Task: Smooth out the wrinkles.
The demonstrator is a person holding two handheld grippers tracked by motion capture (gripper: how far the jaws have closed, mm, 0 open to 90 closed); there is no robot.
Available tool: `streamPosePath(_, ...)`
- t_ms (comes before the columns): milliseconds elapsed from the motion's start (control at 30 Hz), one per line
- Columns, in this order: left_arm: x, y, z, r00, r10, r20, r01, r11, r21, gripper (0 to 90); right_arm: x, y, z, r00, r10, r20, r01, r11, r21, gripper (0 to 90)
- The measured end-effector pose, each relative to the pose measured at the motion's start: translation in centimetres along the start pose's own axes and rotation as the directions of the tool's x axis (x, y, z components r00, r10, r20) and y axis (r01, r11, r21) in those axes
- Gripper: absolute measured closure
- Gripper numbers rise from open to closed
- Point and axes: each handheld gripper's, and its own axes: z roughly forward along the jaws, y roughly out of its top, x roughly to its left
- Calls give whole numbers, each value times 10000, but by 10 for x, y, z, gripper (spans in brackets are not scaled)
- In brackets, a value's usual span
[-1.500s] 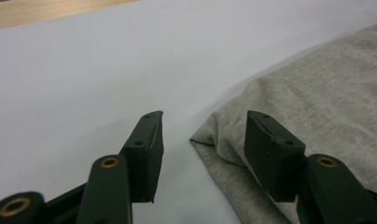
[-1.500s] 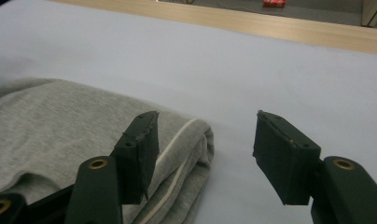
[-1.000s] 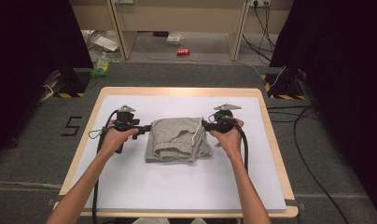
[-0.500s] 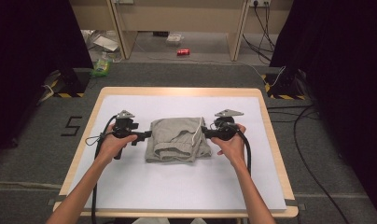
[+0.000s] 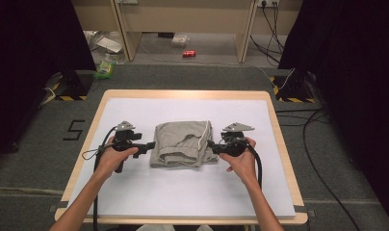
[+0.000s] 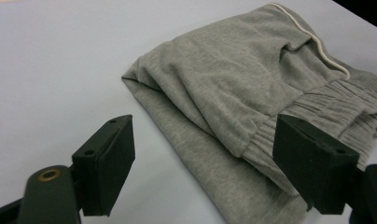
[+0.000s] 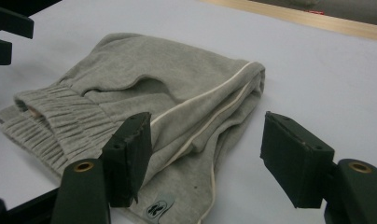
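1. White-covered table [image 5: 183,192].
2. Folded grey garment [image 5: 184,143] lies mid-table, between both tools.
3. Left gripper [image 5: 149,146]: jaws spread, just been opening, gripping nothing, beside the garment's edge.
4. Right gripper [image 5: 211,145]: jaws spread, cloth edge beneath, unpinched.

The high view looks forward and down over the whole table [image 5: 279,144]. Each gripper view sits low and close, facing the garment [image 6: 252,93] from opposite sides; all three share it.

Bright, even overhead light (dark surroundings), slightly soft.
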Motion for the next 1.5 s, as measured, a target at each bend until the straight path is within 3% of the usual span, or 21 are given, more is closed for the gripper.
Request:
streamPosePath(467, -15, -26, -15, 9991, 347, 256, -344, 9994, -102, 204, 7, -26, -11, 9999, -127, -53, 129, 9992, 367, 328)
streamPosePath(733, -21, -41, -17, 9982, 547, 232, -547, 9985, -5, 204, 13, -41, -19, 9999, -132, -111, 137, 9989, 459, 319)
streamPosePath(833, -23, -47, -17, 9973, 588, 431, -588, 9983, -21, 204, 15, -47, -20, 9997, -163, -159, 172, 9983, 564, 312)
streamPosePath(1300, -32, -72, -16, 9938, 988, 511, -1010, 9940, 419, 202, 22, -72, -21, 9991, -62, -419, 100, 9956, 932, 290)
streamPosePath(1500, -34, -79, -20, 9913, 1255, 393, -1276, 9902, 569, 201, 24, -84, -23, 9989, -283, -361, 323, 9929, 1147, 281)
